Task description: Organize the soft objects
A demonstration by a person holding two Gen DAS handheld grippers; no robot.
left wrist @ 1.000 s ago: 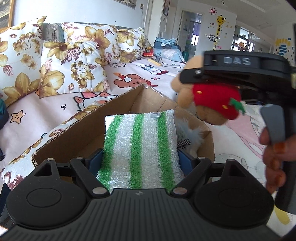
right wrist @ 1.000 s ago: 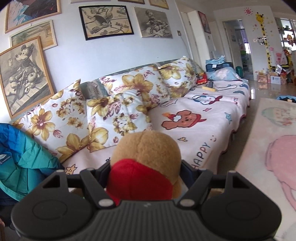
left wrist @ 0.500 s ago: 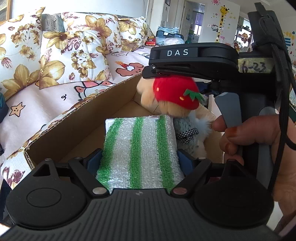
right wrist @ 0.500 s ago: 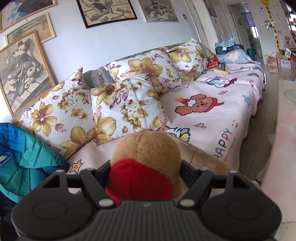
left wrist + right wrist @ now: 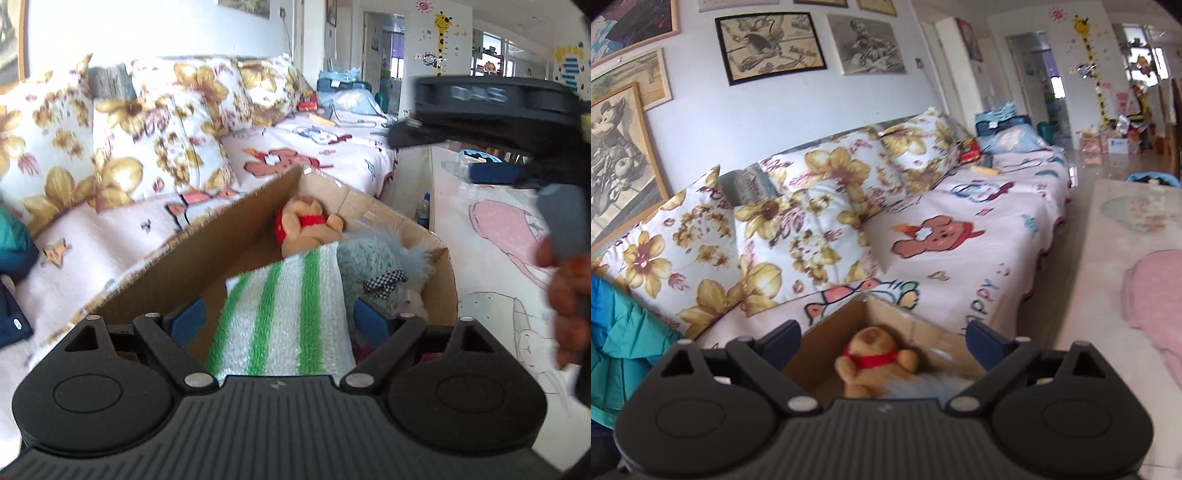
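Observation:
My left gripper is shut on a fluffy white cloth with green stripes, held over the near end of an open cardboard box. A tan teddy bear in red lies inside the box at its far end. Beside it sits a grey-blue plush. My right gripper hangs above the box with its jaws opening and nothing between them. In its view the bear lies free below in the box. The left wrist view shows that gripper at the upper right.
A sofa with floral cushions runs behind the box. A teal jacket lies at its left end. A pale play mat covers the floor on the right. A person's hand grips the right tool.
The right gripper let go of the bear, which dropped into the box's far end. That gripper opened and pulled up and to the right. The left gripper kept the striped cloth.

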